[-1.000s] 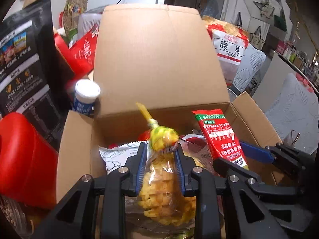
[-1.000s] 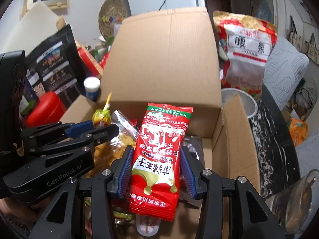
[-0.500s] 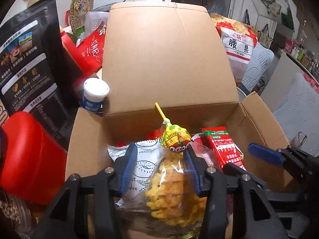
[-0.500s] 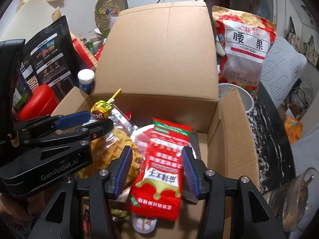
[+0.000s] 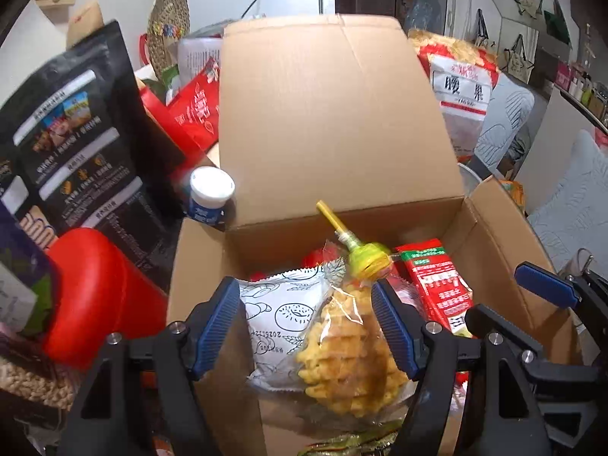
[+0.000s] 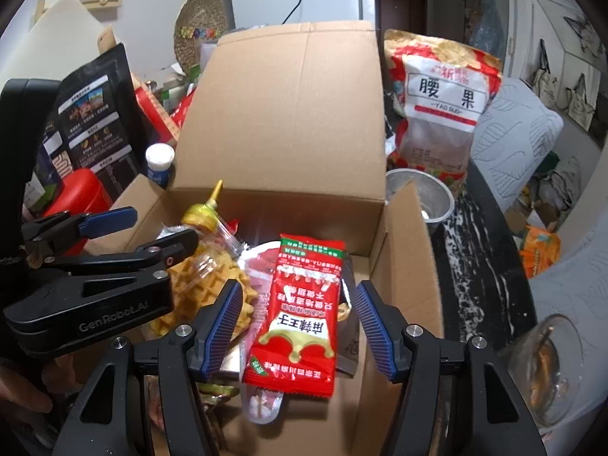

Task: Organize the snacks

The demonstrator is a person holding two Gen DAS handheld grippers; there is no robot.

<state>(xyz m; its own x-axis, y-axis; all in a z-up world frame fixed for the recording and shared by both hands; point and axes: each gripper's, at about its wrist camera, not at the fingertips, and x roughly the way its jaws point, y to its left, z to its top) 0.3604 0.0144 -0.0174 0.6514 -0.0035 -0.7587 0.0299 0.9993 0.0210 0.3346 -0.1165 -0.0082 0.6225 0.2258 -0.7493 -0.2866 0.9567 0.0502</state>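
Both grippers have let go since a second ago: the left gripper (image 5: 306,321) was pinched tight on the waffle bag (image 5: 349,345) back then, and the right gripper (image 6: 300,330) had the red packet (image 6: 302,315) squeezed between its pads. Now the jaws on both are opening. Neither one is pressing on anything anymore. The waffle bag with the lollipop (image 5: 366,262) on top sits between the left jaws, leaning close to the right pad, while the left pad stands clear over a white pastry packet (image 5: 283,311). The red packet lies flat between the right jaws with a gap on both sides.

So where's the stuff? Both snacks are down inside the cardboard box (image 6: 402,250), resting on top of other packets that are already in there. The waffle bag is on the left side, the red packet just beside it toward the middle, and the box's back flap stands up behind them.

My read: this is the tail end of a drop-off, release basically done. Next move is probably to back both grippers up and out without snagging the crinkly plastic on the pads, then go for another snack. There's a cashew bag (image 6: 440,102) behind the box on the right and a black pouch (image 5: 76,144) off to the left, either could be next. Can't tell which is meant to go in.
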